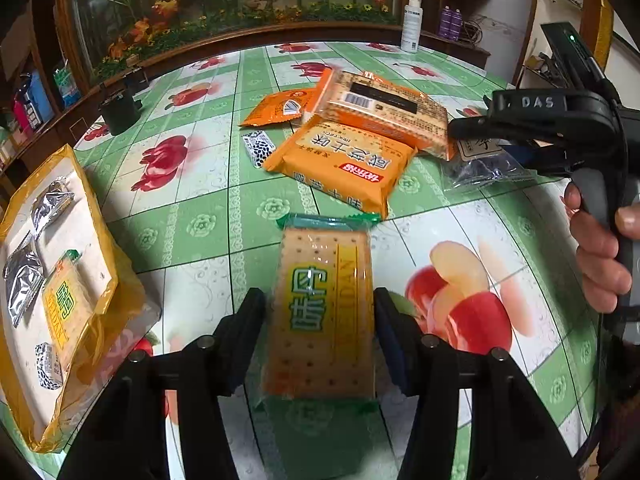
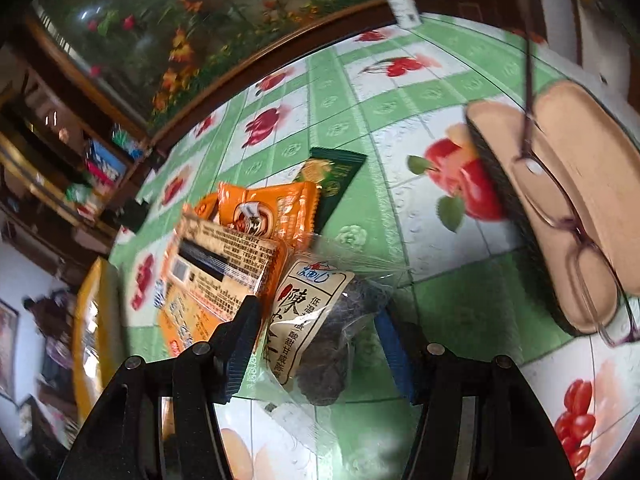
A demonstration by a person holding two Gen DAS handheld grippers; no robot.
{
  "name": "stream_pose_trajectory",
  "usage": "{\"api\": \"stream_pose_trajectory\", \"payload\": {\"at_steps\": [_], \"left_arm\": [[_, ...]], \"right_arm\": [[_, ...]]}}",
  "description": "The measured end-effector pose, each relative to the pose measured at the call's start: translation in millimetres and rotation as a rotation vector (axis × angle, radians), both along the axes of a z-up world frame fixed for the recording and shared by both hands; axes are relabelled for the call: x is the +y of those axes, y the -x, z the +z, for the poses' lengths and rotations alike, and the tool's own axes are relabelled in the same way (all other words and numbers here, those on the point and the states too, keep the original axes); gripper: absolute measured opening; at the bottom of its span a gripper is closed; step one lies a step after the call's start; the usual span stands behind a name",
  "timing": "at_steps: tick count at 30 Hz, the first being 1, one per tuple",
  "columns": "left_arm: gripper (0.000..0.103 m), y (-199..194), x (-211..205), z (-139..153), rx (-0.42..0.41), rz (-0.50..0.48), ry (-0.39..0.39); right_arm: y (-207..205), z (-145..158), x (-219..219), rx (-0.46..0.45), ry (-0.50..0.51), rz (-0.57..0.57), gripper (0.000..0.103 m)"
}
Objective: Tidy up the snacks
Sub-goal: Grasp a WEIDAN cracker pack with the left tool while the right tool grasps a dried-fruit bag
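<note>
The cracker packet (image 1: 322, 304) is lying flat on the counter (image 1: 208, 216), right between the two fingers of the left tongs (image 1: 320, 312), with its long axis running straight away from the camera, in line with the way the tongs are pointing. The left tongs are standing about half open, their pads flanking the packet's long edges; whether the pads are already pressing on the wrapper I cannot tell, since narrow slivers of counter seem to be showing at each side. The left hand is plainly the nearer one for this packet, and the move ahead looks like a squeeze across its short width and a carry toward the yellow tray (image 1: 24, 216), which is sitting at the left edge of the counter and is already holding a like packet, some silver sachets and a small speckled one. Beyond the packet the orange biscuit packs (image 1: 344, 164) are lying in a loose, overlapping heap. The right tongs (image 2: 316, 344), also about half open, are straddling the clear bag of dark dried fruit (image 2: 332, 336) just beside that heap, its length running roughly along their fingers; no firm grip is showing there either. Further right, a pair of glasses (image 2: 576, 240) is resting on an open tan case (image 2: 568, 184).
</note>
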State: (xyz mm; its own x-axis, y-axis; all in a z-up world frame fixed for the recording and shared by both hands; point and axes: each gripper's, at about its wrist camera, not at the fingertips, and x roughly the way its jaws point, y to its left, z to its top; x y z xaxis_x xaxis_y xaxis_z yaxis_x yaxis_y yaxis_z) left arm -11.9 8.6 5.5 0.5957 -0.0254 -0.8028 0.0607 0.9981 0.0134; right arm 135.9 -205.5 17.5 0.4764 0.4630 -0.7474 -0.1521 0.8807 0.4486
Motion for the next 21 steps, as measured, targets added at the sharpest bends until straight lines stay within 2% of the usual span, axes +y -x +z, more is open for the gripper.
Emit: {"api": "stream_pose_trajectory", "payload": {"at_steps": [2, 5, 6, 7, 12, 16, 21], "left_arm": [[0.061, -2, -1, -1, -0.004, 0.007, 0.001], [0.064, -2, 0, -1, -0.007, 0.014, 0.010], [0.057, -2, 1, -1, -0.011, 0.023, 0.010], [0.045, -2, 3, 0, -0.017, 0.035, 0.012], [0.045, -1, 15, 1, -0.027, 0.082, 0.043], [0.045, -1, 15, 1, -0.027, 0.082, 0.034], [0.045, -2, 15, 1, -0.032, 0.087, 0.027]], "right_arm": [[0, 0, 11, -0.028, 0.063, 0.026, 0.062], [6, 1, 18, -0.063, 0.125, 0.055, 0.055], [8, 2, 18, -0.068, 0.124, 0.063, 0.054], [10, 2, 17, -0.071, 0.122, 0.062, 0.053], [22, 12, 1, -0.118, 0.129, -0.020, 0.050], [29, 25, -13, -0.178, 0.117, -0.094, 0.050], [39, 39, -10, -0.242, 0.055, -0.074, 0.050]]}}
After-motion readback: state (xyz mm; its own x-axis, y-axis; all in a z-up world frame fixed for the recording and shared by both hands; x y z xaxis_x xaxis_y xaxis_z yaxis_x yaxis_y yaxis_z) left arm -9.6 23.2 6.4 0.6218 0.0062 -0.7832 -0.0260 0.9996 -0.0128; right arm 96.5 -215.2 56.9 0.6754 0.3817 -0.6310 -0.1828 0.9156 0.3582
